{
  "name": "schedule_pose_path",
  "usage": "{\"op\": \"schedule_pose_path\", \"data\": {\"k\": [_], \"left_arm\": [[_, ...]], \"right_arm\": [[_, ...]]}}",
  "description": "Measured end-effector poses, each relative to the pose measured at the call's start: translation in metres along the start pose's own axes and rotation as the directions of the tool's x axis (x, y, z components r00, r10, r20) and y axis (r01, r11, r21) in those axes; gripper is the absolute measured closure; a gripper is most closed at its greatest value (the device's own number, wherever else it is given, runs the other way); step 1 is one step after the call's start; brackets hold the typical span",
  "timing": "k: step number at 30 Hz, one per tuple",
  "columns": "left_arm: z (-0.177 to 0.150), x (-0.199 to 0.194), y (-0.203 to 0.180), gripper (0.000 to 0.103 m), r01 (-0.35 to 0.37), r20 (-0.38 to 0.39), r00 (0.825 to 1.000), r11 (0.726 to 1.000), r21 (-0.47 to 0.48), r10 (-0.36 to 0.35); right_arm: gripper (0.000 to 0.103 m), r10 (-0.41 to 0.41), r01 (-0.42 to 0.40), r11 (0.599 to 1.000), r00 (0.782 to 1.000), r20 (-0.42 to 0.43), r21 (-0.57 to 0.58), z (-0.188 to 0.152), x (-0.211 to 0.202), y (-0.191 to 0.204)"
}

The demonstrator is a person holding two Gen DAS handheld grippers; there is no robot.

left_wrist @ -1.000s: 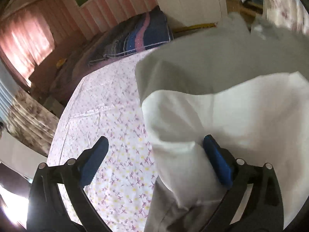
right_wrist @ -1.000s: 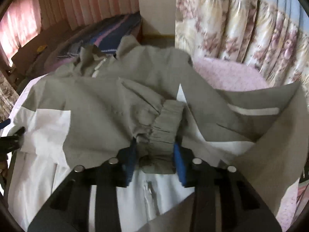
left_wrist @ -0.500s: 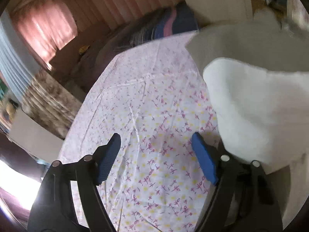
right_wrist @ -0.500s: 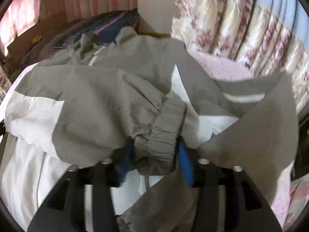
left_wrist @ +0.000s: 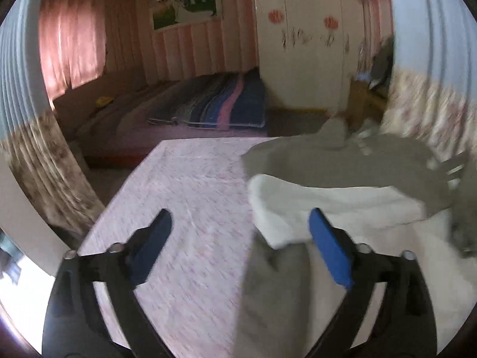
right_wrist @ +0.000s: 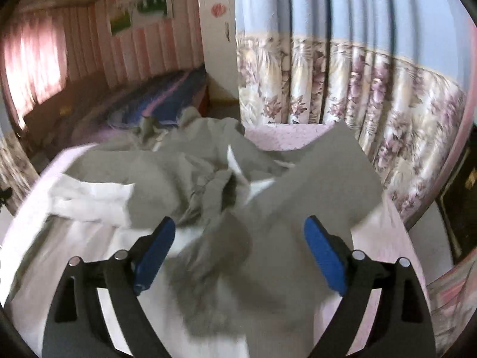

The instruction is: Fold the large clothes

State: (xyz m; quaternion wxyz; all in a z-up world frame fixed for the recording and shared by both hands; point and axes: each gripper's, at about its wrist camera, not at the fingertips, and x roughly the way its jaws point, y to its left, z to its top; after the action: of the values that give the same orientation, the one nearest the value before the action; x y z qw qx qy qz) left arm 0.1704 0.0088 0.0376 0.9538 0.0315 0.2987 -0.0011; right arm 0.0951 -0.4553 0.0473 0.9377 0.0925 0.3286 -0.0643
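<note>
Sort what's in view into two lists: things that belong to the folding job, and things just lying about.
Belongs to the job:
- grey and white jacket
- its elastic cuff
- floral sheet underneath
- left gripper, right gripper, both open

Just lying about:
- striped blanket
- flowered curtain
- wall picture

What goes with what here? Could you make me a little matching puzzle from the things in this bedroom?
Things:
1. jacket
2. bedsheet
3. curtain
4. gripper pads

Descriptions:
a. plain blue
b. pink with tiny flowers
c. grey and white
d. blue on top, big flowers below

Pairs: 1-c, 2-b, 3-d, 4-a
</note>
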Motion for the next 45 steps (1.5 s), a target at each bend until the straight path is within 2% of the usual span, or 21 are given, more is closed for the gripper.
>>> {"op": "schedule_pose_path", "data": {"k": [2, 6, 10, 14, 18, 23, 27, 29, 34, 36, 38, 41, 43, 44, 45], "left_arm": [[-0.025, -0.031, -0.007, 0.008, 0.025, 0.008, 1.000, 0.999, -0.036, -0.025], [-0.057, -0.061, -0.019, 0.007, 0.049, 0.000, 0.999, 0.997, -0.063, -0.049], [-0.067, -0.094, -0.063, 0.003, 0.119, 0.030, 0.993, 0.993, -0.020, -0.118], [-0.067, -0.118, -0.116, 0.003, 0.226, 0.035, 0.973, 0.974, 0.019, -0.227], [-0.063, -0.108, -0.165, 0.003, 0.262, -0.001, 0.965, 0.964, 0.044, -0.262], [-0.068, -0.091, -0.210, 0.003, 0.230, -0.031, 0.973, 0.973, 0.001, -0.230], [-0.078, -0.077, -0.261, 0.003, 0.242, -0.078, 0.967, 0.970, 0.007, -0.241], [-0.085, -0.074, -0.295, 0.003, 0.218, -0.072, 0.974, 0.974, 0.058, -0.213], [-0.090, -0.051, -0.356, 0.003, 0.217, -0.125, 0.971, 0.969, 0.116, -0.202], [-0.089, -0.039, -0.371, 0.003, 0.213, -0.165, 0.968, 0.968, 0.133, -0.190], [-0.086, -0.027, -0.380, 0.003, 0.229, -0.191, 0.960, 0.968, 0.106, -0.206], [-0.085, -0.008, -0.399, 0.004, 0.231, -0.215, 0.957, 0.960, 0.161, -0.194], [-0.085, 0.003, -0.407, 0.017, 0.253, -0.229, 0.951, 0.950, 0.183, -0.209], [-0.085, 0.008, -0.410, 0.037, 0.277, -0.240, 0.943, 0.943, 0.185, -0.230], [-0.085, 0.012, -0.413, 0.069, 0.309, -0.265, 0.930, 0.933, 0.183, -0.256]], "right_arm": [[0.013, -0.010, 0.011, 1.000, 1.000, 0.026, -0.024, -0.025, -0.026, 0.002], [0.013, -0.024, 0.025, 0.997, 0.999, 0.024, -0.074, -0.059, -0.059, 0.007], [0.013, -0.053, 0.054, 0.994, 0.998, 0.017, -0.099, -0.068, -0.077, 0.001], [0.013, -0.063, 0.068, 0.995, 0.996, 0.061, -0.078, -0.065, -0.090, -0.013], [0.013, -0.101, 0.107, 0.993, 0.991, 0.093, -0.056, -0.062, -0.094, -0.034], [0.013, -0.171, 0.179, 0.983, 0.975, 0.141, -0.050, -0.067, -0.106, -0.076], [0.013, -0.189, 0.210, 0.973, 0.963, 0.190, -0.097, -0.064, -0.112, -0.113], [0.013, -0.202, 0.223, 0.970, 0.961, 0.192, -0.097, -0.061, -0.111, -0.133], [0.013, -0.190, 0.200, 0.979, 0.966, 0.175, -0.038, -0.062, -0.111, -0.164], [0.013, -0.207, 0.213, 0.977, 0.962, 0.175, -0.013, -0.066, -0.112, -0.173], [0.013, -0.197, 0.200, 0.980, 0.966, 0.167, 0.002, -0.069, -0.111, -0.177], [0.013, -0.205, 0.208, 0.978, 0.967, 0.154, -0.002, -0.073, -0.110, -0.179], [0.013, -0.210, 0.212, 0.977, 0.966, 0.149, 0.000, -0.074, -0.110, -0.180], [0.013, -0.207, 0.209, 0.978, 0.967, 0.146, 0.002, -0.073, -0.110, -0.180], [0.013, -0.207, 0.209, 0.978, 0.967, 0.147, 0.003, -0.073, -0.111, -0.180]]}}
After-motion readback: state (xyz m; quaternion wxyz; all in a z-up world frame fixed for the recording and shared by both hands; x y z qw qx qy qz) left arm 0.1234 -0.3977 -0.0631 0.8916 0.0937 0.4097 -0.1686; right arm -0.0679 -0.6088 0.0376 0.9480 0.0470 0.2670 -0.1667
